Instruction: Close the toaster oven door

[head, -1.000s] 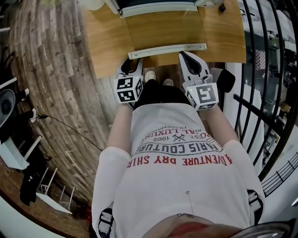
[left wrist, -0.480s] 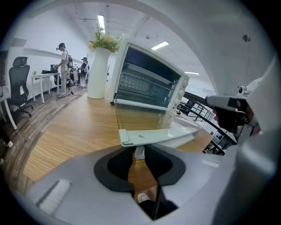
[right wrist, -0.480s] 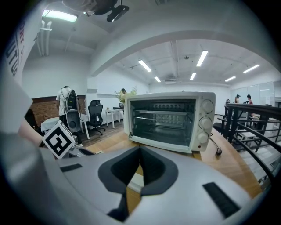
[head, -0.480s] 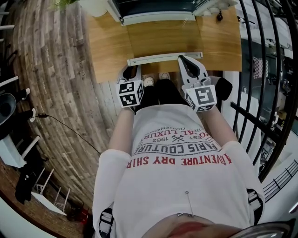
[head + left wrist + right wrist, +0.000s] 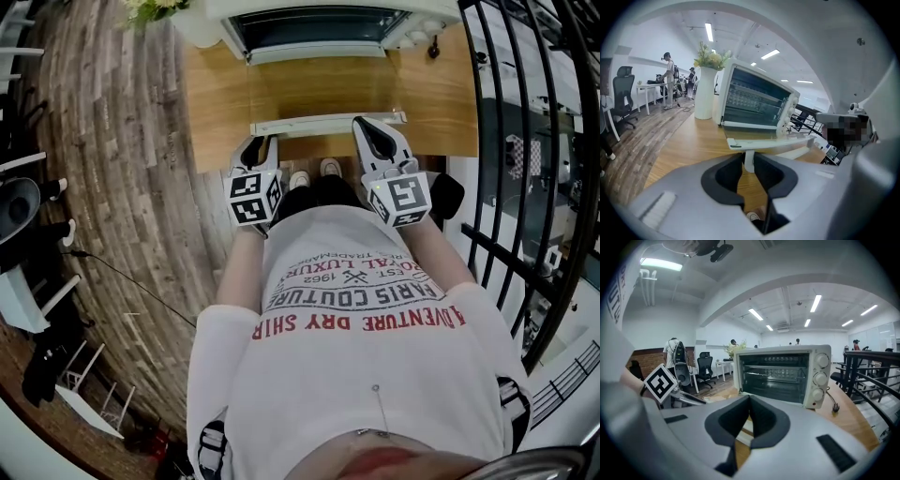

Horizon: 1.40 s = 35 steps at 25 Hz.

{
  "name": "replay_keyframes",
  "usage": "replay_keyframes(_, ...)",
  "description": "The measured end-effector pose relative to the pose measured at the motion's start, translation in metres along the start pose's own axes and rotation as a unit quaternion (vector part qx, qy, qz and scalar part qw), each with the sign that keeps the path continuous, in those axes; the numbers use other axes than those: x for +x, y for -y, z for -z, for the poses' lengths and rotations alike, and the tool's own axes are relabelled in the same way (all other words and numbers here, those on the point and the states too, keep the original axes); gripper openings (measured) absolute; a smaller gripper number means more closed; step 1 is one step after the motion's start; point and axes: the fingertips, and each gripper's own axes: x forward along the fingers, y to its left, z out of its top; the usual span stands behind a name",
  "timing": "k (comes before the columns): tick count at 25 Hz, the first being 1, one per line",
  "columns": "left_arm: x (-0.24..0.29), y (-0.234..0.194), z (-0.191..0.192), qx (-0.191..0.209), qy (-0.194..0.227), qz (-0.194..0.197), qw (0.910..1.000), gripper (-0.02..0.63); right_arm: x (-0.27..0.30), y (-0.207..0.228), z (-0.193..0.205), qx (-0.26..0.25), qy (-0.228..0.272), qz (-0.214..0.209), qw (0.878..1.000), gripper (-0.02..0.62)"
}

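Pale wood tabletop (image 5: 216,94) runs across the top of the head view, with plank floor (image 5: 103,141) to its left and a black railing (image 5: 506,187) to its right. At the tabletop's far edge stands the white toaster oven (image 5: 319,23), its cavity and wire rack in plain sight. Its glass door (image 5: 323,89) is hinged down and lies roughly level, reaching toward the person. The white handle (image 5: 323,124) runs along the door's near edge, just beyond both tools. The left tool (image 5: 258,148) sits at the handle's left end. In the left gripper view its jaws have just been closing, and a white stub of the handle stands between the dark pads, touching both (a grip, as far as that view shows). The oven rises directly behind that stub, with a white vase (image 5: 705,93) of flowers beside the oven's left wall. The right tool (image 5: 372,131) sits near the handle's right end. In the right gripper view its jaw tips meet with nothing between them, and a strip of white handle and bare wood shows through the gap lower down. The open oven fills the middle of that view, its three knobs to the right. The left tool's marker cube (image 5: 661,380) shows at that view's left edge.
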Motion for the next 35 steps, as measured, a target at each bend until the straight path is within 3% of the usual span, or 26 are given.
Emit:
replay_keyframes(8,-0.017,0.007,-0.047,0.021,0.054,0.001,0.9983,0.092,-0.008,-0.001,-0.017,-0.008,0.023,-0.005,1.000,0.006)
replay_keyframes(16,-0.018,0.009,-0.063,0.036,0.051,-0.003,0.9980,0.092,-0.009,0.008,-0.031,-0.015,0.043,0.003,0.999,0.006)
replay_keyframes(22,-0.022,0.010,-0.096,0.041,0.091,0.003,0.9950,0.094,-0.006,0.015,-0.045,-0.024,0.058,0.005,0.998,0.006)
replay_keyframes(28,-0.020,0.011,-0.124,0.076,0.119,-0.018,0.9898,0.094,-0.001,0.028,-0.057,-0.009,0.072,0.010,0.997,0.006)
replay_keyframes(35,-0.020,0.013,-0.145,0.087,0.123,0.006,0.9886,0.094,0.002,0.042,-0.076,-0.004,0.095,0.019,0.995,0.006)
